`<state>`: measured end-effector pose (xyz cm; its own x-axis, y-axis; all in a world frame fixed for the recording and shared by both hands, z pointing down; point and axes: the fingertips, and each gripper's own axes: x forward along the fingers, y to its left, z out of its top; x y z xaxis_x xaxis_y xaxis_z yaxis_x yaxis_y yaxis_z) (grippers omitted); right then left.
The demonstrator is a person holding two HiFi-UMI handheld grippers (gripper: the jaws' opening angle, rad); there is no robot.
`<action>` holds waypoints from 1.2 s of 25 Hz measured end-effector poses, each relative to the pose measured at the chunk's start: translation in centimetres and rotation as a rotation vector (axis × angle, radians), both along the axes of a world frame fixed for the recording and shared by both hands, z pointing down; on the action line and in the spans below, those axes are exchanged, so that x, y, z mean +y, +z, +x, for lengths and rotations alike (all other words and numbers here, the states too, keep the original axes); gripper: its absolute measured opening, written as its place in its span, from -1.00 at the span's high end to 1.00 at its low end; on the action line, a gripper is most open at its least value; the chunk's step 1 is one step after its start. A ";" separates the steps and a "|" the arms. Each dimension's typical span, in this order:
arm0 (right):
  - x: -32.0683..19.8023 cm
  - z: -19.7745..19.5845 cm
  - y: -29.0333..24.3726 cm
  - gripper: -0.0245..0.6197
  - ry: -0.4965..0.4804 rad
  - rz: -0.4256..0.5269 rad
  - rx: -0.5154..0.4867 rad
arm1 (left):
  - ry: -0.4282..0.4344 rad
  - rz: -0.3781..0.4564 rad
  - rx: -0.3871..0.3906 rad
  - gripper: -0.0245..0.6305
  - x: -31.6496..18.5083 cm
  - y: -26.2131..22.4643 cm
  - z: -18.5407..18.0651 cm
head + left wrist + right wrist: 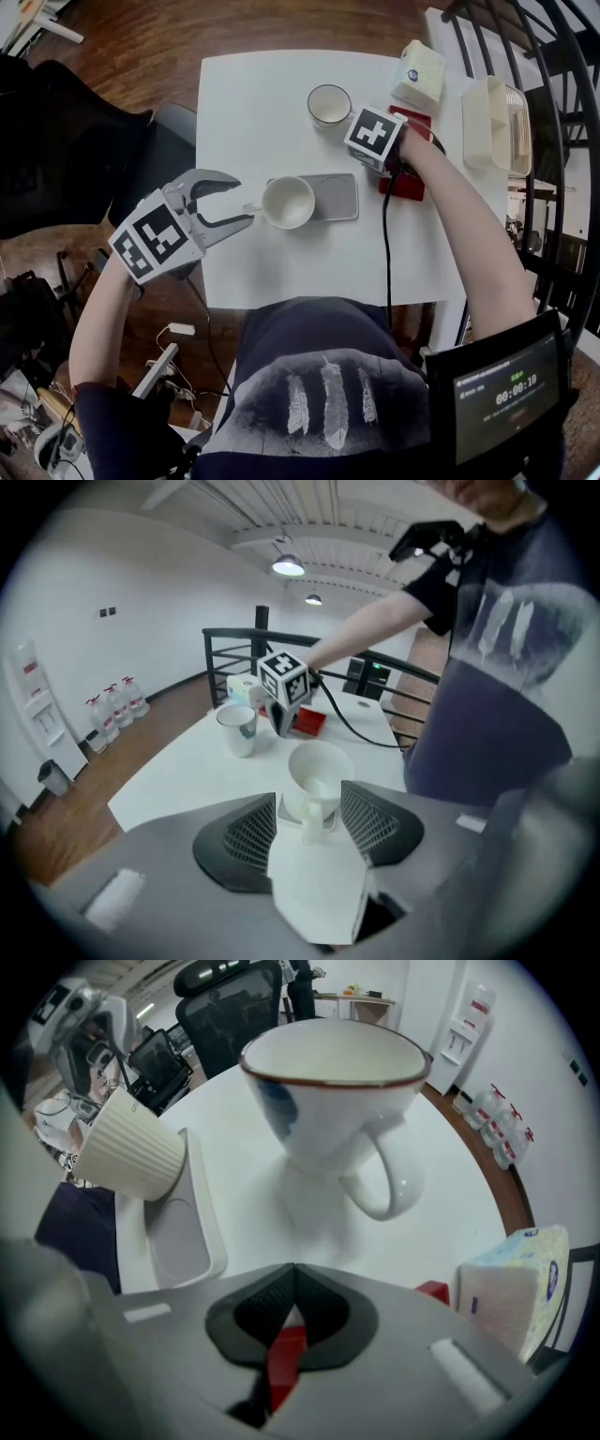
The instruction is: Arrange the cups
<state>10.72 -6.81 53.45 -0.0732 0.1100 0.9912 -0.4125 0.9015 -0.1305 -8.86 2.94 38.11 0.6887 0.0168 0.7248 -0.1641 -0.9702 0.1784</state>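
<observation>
At frame centre the ribbed cup (288,202) stands on the tray's (336,197) left end, the left gripper (244,198) released around its handle, so one looks placed; the rimmed cup (329,104) waits upper-centre beside the clenched, empty right gripper (293,1302).

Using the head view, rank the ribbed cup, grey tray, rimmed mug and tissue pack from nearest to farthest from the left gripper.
1. Ribbed cup, at the open jaws.
2. Grey tray, under and beyond that cup.
3. Rimmed mug, farther back, centre.
4. Tissue pack, far right corner.
</observation>
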 end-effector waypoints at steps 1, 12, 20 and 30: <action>0.0 0.0 0.1 0.90 -0.005 0.003 0.001 | -0.028 -0.008 0.044 0.23 -1.0 -1.1 0.3; 0.2 0.0 0.4 0.90 -0.024 -0.013 0.008 | -0.099 0.064 0.007 0.88 -10.4 1.4 3.6; 0.4 0.1 0.1 0.90 -0.018 -0.028 0.006 | -0.115 -0.034 -0.010 0.88 -12.6 6.5 6.7; 0.6 -0.3 -0.2 0.90 -0.001 -0.032 -0.029 | -0.125 -0.054 -0.050 0.88 -13.3 8.6 6.1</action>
<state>10.42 -6.16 53.28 -0.1016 0.1418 0.9847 -0.4071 0.8972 -0.1713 -2.71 -10.35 46.71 0.6510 -0.0268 0.7586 -0.2933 -0.9307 0.2188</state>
